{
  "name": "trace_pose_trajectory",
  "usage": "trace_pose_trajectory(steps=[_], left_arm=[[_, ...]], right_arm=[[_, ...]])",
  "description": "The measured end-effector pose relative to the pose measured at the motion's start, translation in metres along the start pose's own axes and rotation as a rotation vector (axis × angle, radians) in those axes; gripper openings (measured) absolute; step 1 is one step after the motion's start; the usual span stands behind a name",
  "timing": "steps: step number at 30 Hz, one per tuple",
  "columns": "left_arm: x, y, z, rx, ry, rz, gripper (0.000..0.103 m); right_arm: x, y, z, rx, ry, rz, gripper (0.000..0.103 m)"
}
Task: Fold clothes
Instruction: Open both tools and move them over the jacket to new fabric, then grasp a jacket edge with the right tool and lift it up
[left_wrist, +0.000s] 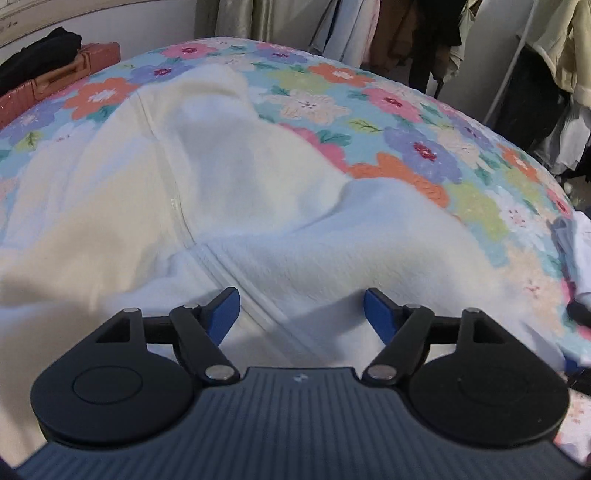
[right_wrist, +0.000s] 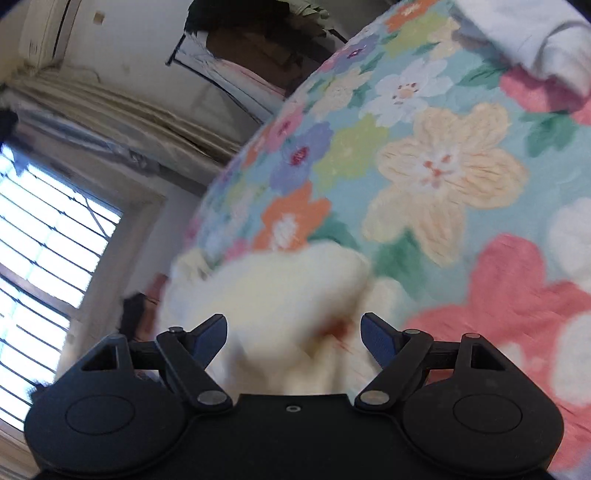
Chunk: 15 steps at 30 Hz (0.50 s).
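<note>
A cream fleece garment (left_wrist: 229, 192) with a front zipper seam lies spread on the flowered bedspread (left_wrist: 406, 122). My left gripper (left_wrist: 301, 312) hovers open just over its near part, the blue pads wide apart with the seam running between them. In the right wrist view the image is tilted and blurred. A bunched part of the same cream fleece (right_wrist: 280, 295) lies between the spread fingers of my right gripper (right_wrist: 293, 334), which is open. A small reddish mark shows on the fleece by the right pad. Whether the pads touch the cloth is unclear.
The flowered bedspread (right_wrist: 443, 166) fills the bed. A pink bag (left_wrist: 55, 85) and a dark item (left_wrist: 37, 59) sit at the far left edge. Hanging clothes (left_wrist: 406, 33) line the back wall and right side. White cloth (right_wrist: 535, 37) lies at one bed corner. A barred window (right_wrist: 44, 240) is nearby.
</note>
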<state>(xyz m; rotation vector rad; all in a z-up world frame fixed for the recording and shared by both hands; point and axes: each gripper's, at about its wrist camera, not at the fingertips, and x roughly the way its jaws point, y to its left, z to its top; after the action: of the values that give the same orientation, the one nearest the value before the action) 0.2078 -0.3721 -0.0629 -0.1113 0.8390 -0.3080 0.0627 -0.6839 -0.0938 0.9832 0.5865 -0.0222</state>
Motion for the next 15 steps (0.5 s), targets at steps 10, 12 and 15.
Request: trace_pose_trajectory(steps=[10, 12, 15], left_arm=[[0.013, 0.043, 0.008, -0.141, 0.052, -0.178, 0.077], [-0.002, 0.059, 0.014, -0.227, 0.032, -0.2, 0.077], [-0.034, 0.068, 0.015, -0.218, -0.051, -0.096, 0.078]], right_arm=[[0.068, 0.069, 0.002, -0.307, -0.01, -0.053, 0.012], [0.055, 0.102, -0.012, -0.47, -0.093, -0.005, 0.012], [0.053, 0.124, -0.051, -0.639, -0.07, 0.043, 0.012]])
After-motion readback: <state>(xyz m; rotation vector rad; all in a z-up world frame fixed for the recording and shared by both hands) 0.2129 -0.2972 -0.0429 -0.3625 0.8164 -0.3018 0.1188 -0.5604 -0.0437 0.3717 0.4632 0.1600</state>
